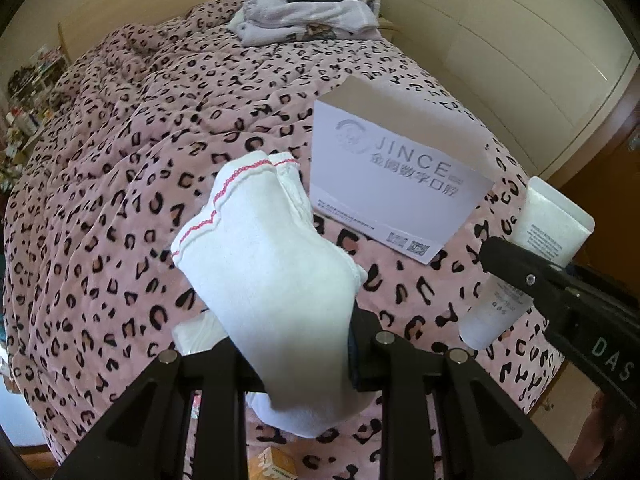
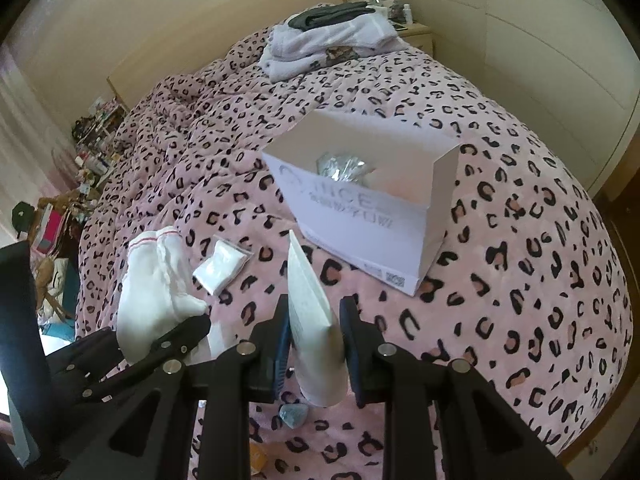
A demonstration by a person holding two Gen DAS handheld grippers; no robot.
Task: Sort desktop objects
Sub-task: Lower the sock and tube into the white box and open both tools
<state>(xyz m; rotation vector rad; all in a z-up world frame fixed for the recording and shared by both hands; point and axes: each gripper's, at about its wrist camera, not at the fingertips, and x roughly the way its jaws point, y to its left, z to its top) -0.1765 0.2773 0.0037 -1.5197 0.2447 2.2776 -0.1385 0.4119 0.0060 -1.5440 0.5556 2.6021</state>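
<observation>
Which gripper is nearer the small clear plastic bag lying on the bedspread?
Left. The left gripper, holding white socks, hangs beside the bag; the right gripper, clamping a tube, is farther right.

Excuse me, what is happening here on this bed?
A person is sorting small things on a bed with a pink leopard-print blanket, with a gripper in each hand. The left gripper is shut on a pair of white socks with pink trim. The right gripper is shut on a white plastic tube. An open white cardboard box stands ahead, with something crinkly inside. A small clear bag lies on the blanket.
</observation>
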